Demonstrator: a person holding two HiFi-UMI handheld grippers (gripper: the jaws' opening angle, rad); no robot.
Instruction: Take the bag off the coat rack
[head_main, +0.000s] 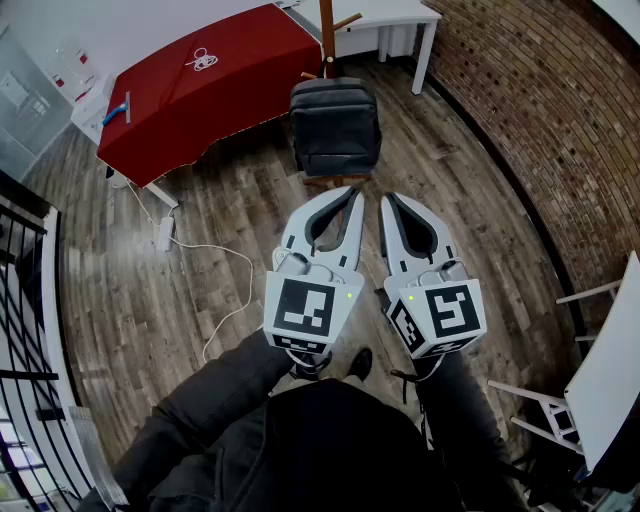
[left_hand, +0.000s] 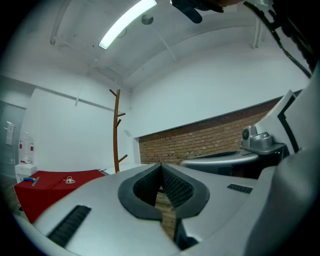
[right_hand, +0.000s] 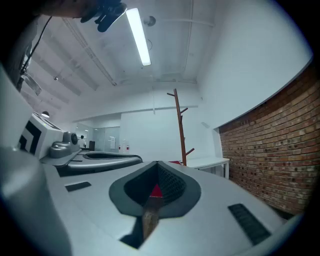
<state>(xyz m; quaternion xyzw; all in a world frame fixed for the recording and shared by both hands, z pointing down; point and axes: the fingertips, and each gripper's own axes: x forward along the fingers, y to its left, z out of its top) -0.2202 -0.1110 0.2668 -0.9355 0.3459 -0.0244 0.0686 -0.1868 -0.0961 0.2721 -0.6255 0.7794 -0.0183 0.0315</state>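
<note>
**Both grippers closed and empty; the bag hangs on the rack at 12 o'clock.**

From the person's spot in the head view, a black railing (head_main: 25, 300) stands at 9 o'clock. At 10 o'clock a power strip (head_main: 165, 233) lies on the wood floor (head_main: 230, 200), its white cable (head_main: 225, 290) looping along the boards. The red table (head_main: 200, 85) at 11 o'clock carries a blue tool (head_main: 118, 108) and a white coil (head_main: 203, 60). The left gripper (head_main: 352, 192) and right gripper (head_main: 386, 198) sit side by side. Each has its jaws pressed together on nothing. The black bag (head_main: 335, 125) on the wooden rack (head_main: 327, 30) is well apart from their tips, with only bare floor between. A white table (head_main: 395, 15) stands at 1 o'clock, the brick wall (head_main: 530, 110) runs past 2 o'clock, and a white chair (head_main: 600, 370) is at 4 o'clock.
</note>
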